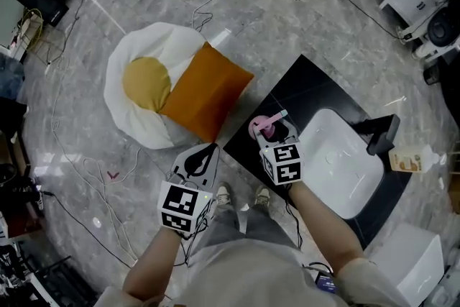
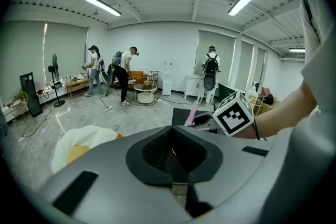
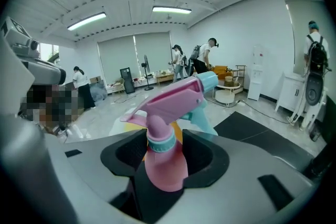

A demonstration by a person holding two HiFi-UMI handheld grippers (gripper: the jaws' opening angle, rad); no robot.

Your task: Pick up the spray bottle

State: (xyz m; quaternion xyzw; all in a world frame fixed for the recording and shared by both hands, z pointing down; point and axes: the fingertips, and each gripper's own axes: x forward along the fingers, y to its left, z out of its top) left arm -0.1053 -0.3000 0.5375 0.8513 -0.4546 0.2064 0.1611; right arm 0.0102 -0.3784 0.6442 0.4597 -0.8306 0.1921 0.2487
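Observation:
A pink spray bottle with a light blue nozzle stands upright near the front corner of the black table. My right gripper reaches it from the near side. In the right gripper view the bottle fills the gap of my right gripper, and the black pads rest against both of its sides below the blue collar. My left gripper hangs over the floor to the left of the table, jaws together and empty. In the left gripper view this gripper points past the bottle.
A white basin with a black faucet sits on the table right of the bottle. A small bottle lies beyond it. A white and yellow beanbag with an orange cushion lies on the floor to the left. Cables cross the floor.

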